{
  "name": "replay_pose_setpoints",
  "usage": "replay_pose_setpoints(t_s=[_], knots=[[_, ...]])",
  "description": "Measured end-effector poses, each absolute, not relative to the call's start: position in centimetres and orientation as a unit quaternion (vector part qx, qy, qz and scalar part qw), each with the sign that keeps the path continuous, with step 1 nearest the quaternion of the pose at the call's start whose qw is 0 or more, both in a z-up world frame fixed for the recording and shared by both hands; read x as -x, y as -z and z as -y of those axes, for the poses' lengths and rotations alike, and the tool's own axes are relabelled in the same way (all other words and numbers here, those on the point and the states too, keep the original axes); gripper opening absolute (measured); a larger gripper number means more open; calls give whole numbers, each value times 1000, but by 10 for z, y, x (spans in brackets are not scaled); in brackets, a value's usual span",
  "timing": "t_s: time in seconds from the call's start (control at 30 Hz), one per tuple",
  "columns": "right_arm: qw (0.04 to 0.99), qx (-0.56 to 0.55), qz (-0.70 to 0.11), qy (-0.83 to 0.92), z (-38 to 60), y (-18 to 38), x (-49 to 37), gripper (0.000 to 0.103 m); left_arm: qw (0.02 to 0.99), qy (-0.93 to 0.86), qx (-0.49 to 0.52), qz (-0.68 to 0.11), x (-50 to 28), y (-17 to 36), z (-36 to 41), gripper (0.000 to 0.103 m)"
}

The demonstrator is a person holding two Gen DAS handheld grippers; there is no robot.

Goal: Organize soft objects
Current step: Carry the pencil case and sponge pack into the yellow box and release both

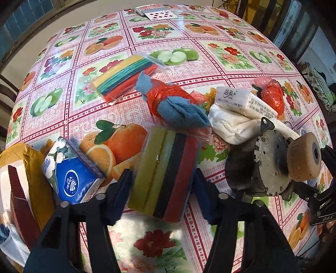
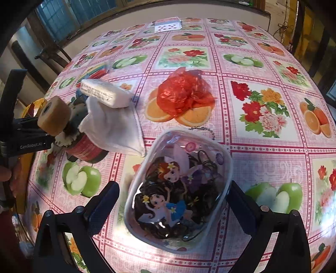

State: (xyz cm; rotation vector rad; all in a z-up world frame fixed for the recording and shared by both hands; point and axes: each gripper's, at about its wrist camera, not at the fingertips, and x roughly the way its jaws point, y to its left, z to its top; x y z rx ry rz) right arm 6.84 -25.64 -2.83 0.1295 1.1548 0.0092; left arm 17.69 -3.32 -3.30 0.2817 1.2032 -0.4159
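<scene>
Left gripper [image 1: 161, 187] fingers are straddling the sponge pack [image 1: 166, 176], seemingly unclenched; light, squashy, grip long sides. Right gripper [image 2: 174, 201] is spread around slippery pouch [image 2: 178, 195].

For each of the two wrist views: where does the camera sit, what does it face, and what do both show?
Left wrist: behind the left tool, open around a sponge pack; tissue pack beside.
Right wrist: behind the right tool, open around a clear cartoon pouch; the left tool's body at the left edge.
Shared: white cloth, red bag, playing cards.
</scene>
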Motion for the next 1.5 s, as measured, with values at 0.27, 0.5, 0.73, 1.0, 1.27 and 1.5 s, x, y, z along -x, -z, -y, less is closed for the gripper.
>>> replay_pose_setpoints(t_s=[0.27, 0.5, 0.73, 1.0, 1.27, 1.5], knots=[[842, 20, -539, -12, 255, 25, -60, 86, 804, 197, -117, -549, -164, 32, 29, 43], [856, -7, -515, -40, 261, 7, -34, 86, 807, 198, -80, -551, -148, 28, 13, 42], [867, -33, -488, -95, 240, -32, -9, 87, 817, 219, -41, -531, -118, 6, -9, 42], [863, -13, -456, -219, 130, -76, -23, 87, 855, 207, 18, -475, -80, -48, -85, 42], [834, 12, -455, -313, -33, -73, -103, 86, 894, 37, 38, -445, -62, -62, -208, 42], [815, 20, -485, -317, -131, -33, -167, 88, 889, -56, 44, -451, -55, -38, -268, 43]])
